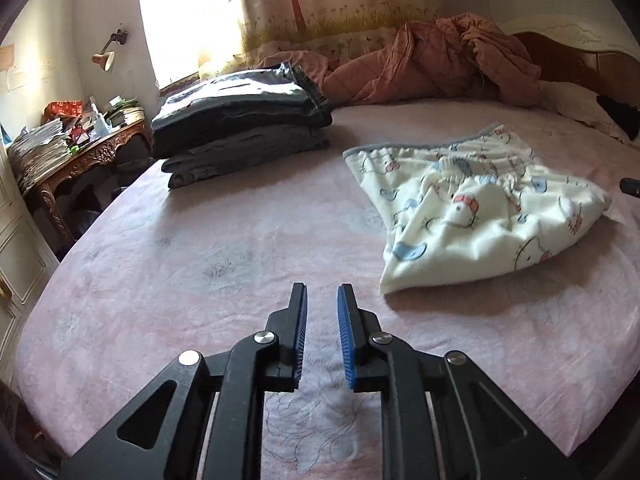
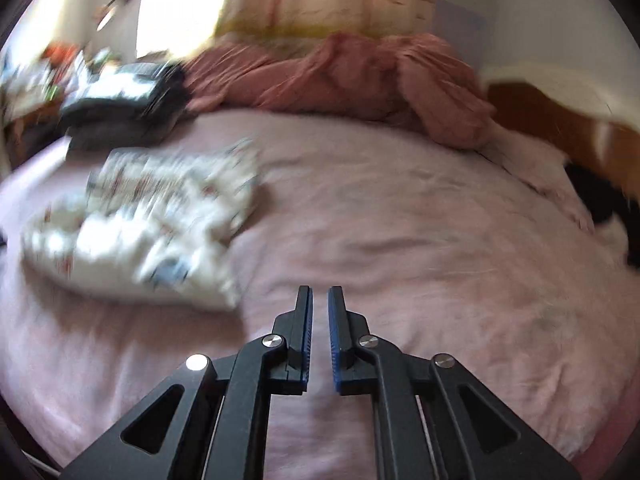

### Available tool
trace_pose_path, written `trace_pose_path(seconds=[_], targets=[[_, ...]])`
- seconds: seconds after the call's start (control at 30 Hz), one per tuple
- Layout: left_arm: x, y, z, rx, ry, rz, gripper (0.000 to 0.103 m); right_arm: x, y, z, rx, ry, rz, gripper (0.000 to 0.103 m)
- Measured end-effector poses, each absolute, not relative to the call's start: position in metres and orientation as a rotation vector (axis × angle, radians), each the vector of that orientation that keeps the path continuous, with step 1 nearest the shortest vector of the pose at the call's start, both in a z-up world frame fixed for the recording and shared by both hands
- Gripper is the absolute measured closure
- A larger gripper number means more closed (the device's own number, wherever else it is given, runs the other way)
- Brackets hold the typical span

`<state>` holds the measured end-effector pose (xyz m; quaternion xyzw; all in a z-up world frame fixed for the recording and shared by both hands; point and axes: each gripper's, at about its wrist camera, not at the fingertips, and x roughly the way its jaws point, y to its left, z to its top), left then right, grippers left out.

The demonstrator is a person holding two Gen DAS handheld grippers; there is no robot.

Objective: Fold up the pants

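Left wrist view: your left hand-held gripper (image 1: pixel 322 300) stands narrowly parted, empty; the folded cartoon-print pants (image 1: pixel 472 212) lie right of centre on the bed (image 1: pixel 200 264). Your right hand-held gripper (image 2: pixel 319 300) likewise holds nothing.

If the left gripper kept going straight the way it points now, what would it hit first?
Most likely the bare pink bedsheet. The left gripper, jaws slightly apart and empty, tilts down at open bed. The cartoon-print pants lie off to its right, the dark folded stack farther back; depth is uncertain.
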<state>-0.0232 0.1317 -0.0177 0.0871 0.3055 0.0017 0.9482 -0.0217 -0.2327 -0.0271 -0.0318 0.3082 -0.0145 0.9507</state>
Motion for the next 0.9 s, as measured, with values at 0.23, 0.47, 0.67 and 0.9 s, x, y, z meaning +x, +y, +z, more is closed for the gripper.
trace_pose_path(seconds=[0.23, 0.47, 0.67, 0.9], targets=[[0.032, 0.085, 0.02, 0.038, 0.654, -0.228, 0.088, 0.006, -0.21, 0.017, 0.148, 0.613, 0.211, 0.096], [0.089, 0.046, -0.005, -0.036, 0.77, -0.24, 0.088, 0.071, -0.142, -0.009, 0.192, 0.739, 0.288, 0.095], [0.111, 0.057, -0.041, -0.096, 0.854, -0.209, 0.087, 0.102, -0.162, -0.06, 0.322, 0.838, 0.249, 0.096], [0.101, 0.064, -0.046, -0.144, 0.802, -0.223, 0.087, 0.107, -0.164, -0.069, 0.352, 0.84, 0.259, 0.096]])
